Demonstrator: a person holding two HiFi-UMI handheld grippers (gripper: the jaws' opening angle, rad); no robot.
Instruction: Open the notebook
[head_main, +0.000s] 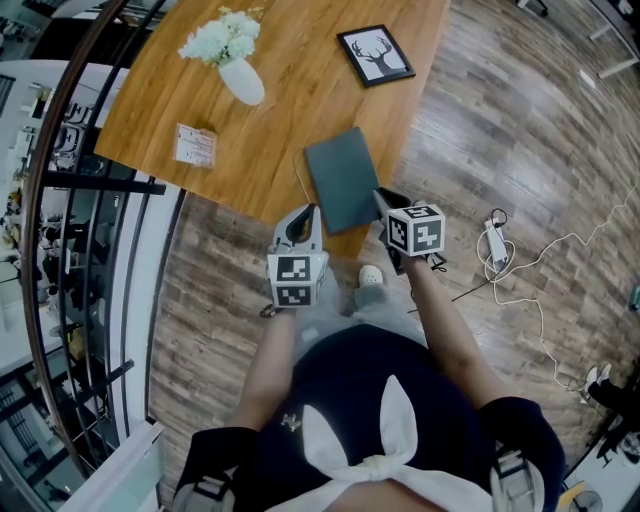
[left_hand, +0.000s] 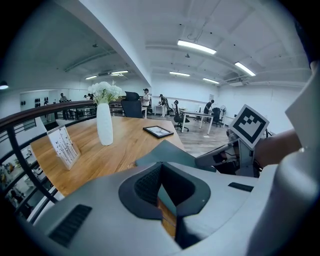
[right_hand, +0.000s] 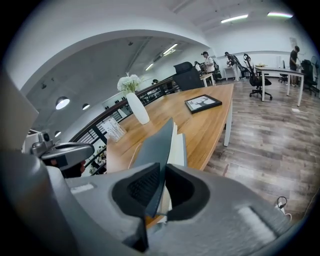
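Right gripper (right_hand: 162, 172): jaws pinched on the near edge of the notebook (head_main: 343, 180) cover (right_hand: 159, 142). Thin dark-teal sheet runs straight out from between the pads, tilted up off the pages (right_hand: 178, 145), which sit just right of it and lower. Only the cover is in the bite as far as I can see, no pages caught. Notebook lies directly ahead of the tool, at the near edge of the table (head_main: 270, 110); spine looks to be on the tool's left, free edge on this gripper's side. Left gripper (left_hand: 161, 167) is just to the left, jaws drawn nearly together with a teal sliver of the notebook's near-left edge in the gap. Reads as a pinch anchoring the book; how hard, can't say. Step in hand, my read: swinging the cover open, early, cover only partway up. To do it well: carry the pinch on an arc up and over to the left about the spine, not straight up, otherwise the whole book lifts or slides off the table edge. Roll the wrist with the cover so the sheet doesn't crease at the pads. Bite looks shallow, so go slow or it slips out. Left side should hold the block down until the cover passes vertical, then clear the landing zone. Vase (right_hand: 137, 107) and framed picture (right_hand: 202, 103) are well ahead, no conflict.
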